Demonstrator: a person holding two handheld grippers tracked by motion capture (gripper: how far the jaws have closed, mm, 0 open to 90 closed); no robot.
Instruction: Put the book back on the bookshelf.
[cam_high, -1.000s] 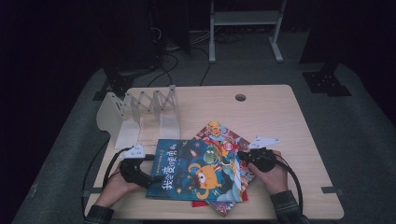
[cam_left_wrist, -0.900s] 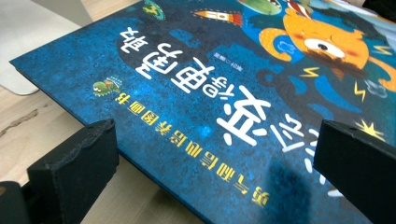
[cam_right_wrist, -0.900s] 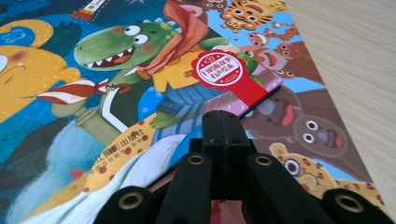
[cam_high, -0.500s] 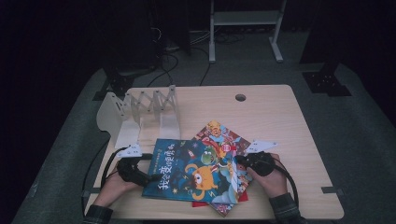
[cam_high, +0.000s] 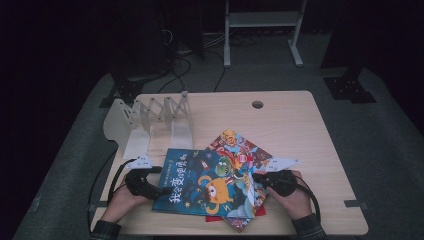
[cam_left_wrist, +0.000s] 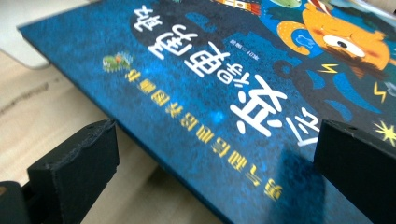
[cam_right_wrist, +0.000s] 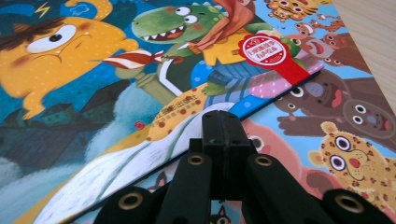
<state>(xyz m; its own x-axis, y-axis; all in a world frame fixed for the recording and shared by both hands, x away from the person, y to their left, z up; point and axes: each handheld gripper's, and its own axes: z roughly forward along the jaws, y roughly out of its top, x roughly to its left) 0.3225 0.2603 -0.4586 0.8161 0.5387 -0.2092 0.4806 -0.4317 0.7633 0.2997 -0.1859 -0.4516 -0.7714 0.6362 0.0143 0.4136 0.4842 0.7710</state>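
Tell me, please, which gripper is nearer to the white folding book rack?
Left. The left gripper sits just below the white folding book rack; the right gripper lies across the picture books.

A blue picture book (cam_high: 207, 184) lies on top of other books (cam_high: 239, 147) at the near edge of the wooden table (cam_high: 300, 120). The left gripper (cam_high: 159, 191) meets its left edge, the right gripper (cam_high: 256, 178) its right (a hand behind each). A white folding rack (cam_high: 150, 117) stands far left.
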